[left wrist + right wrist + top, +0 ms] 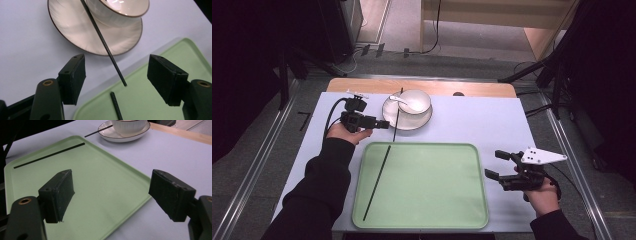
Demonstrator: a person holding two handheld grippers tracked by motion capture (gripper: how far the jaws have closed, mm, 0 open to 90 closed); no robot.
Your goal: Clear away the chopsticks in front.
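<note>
A green tray (pixel 437 200) lies at the table's front middle, with one black chopstick (pixel 377 182) lying slantwise along its left side. A second black chopstick (pixel 397 117) leans over the rim of a white plate (pixel 418 123), its near end just above the tray's far edge. On the plate stands a white bowl (pixel 416 102) with a white spoon (pixel 398 100). My left gripper (pixel 380 123) is open just left of the leaning chopstick (pixel 103 42), whose tip hangs between the jaws untouched. My right gripper (pixel 493 164) is open and empty at the tray's right edge (pixel 140 195).
A pale blue mat (pixel 482 125) covers the table, with a wooden strip (pixel 482 89) at its far edge. Dark stands and cables flank the table on the floor. In the right gripper view, the tray chopstick (pixel 50 155) and the plate (pixel 122 136) lie farther off.
</note>
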